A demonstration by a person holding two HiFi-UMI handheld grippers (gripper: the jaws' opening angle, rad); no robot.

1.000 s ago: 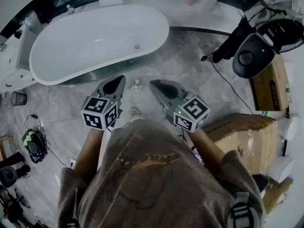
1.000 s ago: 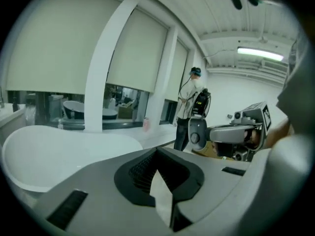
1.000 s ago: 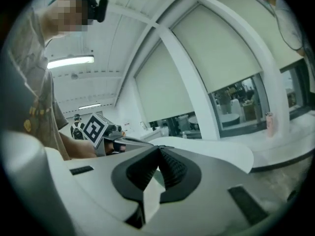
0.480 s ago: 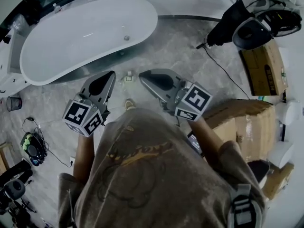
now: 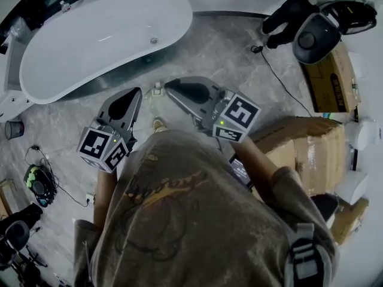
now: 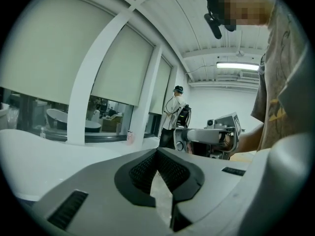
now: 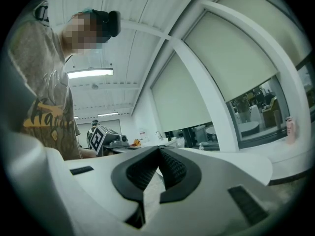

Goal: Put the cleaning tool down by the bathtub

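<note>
Left gripper point(image 5: 136, 92) and right gripper point(image 5: 169, 84) are pressed together, empty; spread one before taking the small white object point(image 5: 157, 90), possibly the tool, between their tips.

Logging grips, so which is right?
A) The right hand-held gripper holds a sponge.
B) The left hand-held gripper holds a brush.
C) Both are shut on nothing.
C: the left hand-held gripper and right hand-held gripper each show jaw tips together, nothing between.

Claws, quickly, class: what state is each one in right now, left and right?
Left claw: closed, holding nothing.
Right claw: closed, holding nothing.
</note>
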